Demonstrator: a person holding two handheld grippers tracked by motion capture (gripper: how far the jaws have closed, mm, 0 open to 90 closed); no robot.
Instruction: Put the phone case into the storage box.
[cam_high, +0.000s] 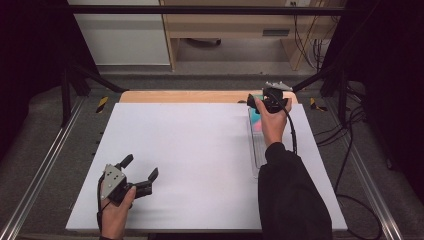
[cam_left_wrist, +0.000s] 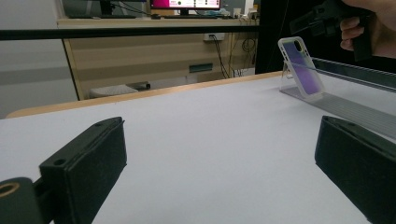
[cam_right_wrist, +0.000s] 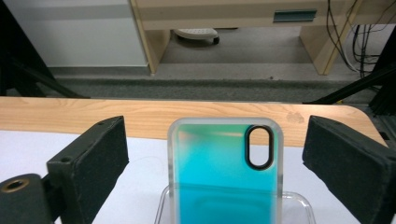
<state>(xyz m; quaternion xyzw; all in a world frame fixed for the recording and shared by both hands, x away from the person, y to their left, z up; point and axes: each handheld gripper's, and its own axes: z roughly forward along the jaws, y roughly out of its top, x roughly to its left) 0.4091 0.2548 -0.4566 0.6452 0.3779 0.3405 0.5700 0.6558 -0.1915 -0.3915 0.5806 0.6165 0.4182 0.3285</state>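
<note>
Over on the left, the left gripper (cam_high: 141, 169) rests low on the white table (cam_high: 190, 160), its jaws spread wide with nothing between them. Far across, at the table's back right, a phone case (cam_right_wrist: 225, 168) stands tilted in a clear stand (cam_left_wrist: 303, 93). The right gripper (cam_right_wrist: 215, 161) hangs there, jaws parted either side of the case, not touching it.

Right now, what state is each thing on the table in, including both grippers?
Phone case: upright, leaning in its stand, between open jaws, not gripped.
Clear stand: on the table, bearing the case.
Right gripper: open around the case.
Left gripper: open, holding nothing.
</note>
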